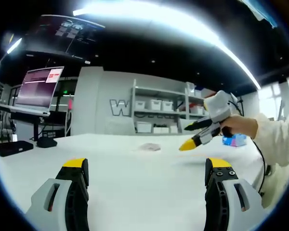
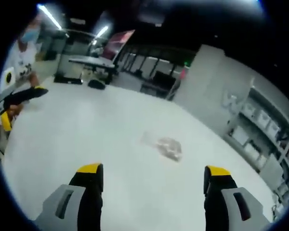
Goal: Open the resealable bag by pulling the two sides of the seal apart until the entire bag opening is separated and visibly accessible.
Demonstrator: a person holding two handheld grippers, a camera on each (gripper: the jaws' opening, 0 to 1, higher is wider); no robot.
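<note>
A small clear resealable bag (image 2: 164, 144) with something pale inside lies flat on the white table (image 2: 86, 125), ahead of my right gripper (image 2: 153, 175), which is open with nothing between its yellow-tipped jaws. In the left gripper view the same bag (image 1: 150, 147) lies far out on the table (image 1: 135, 183), well beyond my open left gripper (image 1: 147, 168). The right gripper (image 1: 198, 136), held by a hand in a white sleeve, comes in from the right of that view, above the table and to the right of the bag.
A laptop on a stand (image 1: 36, 89) and a dark box (image 1: 12, 147) sit at the table's far left. Shelves with white bins (image 1: 159, 113) line the back wall. A blue object (image 1: 234, 140) sits by the table's right edge. The other gripper (image 2: 17, 98) shows at left.
</note>
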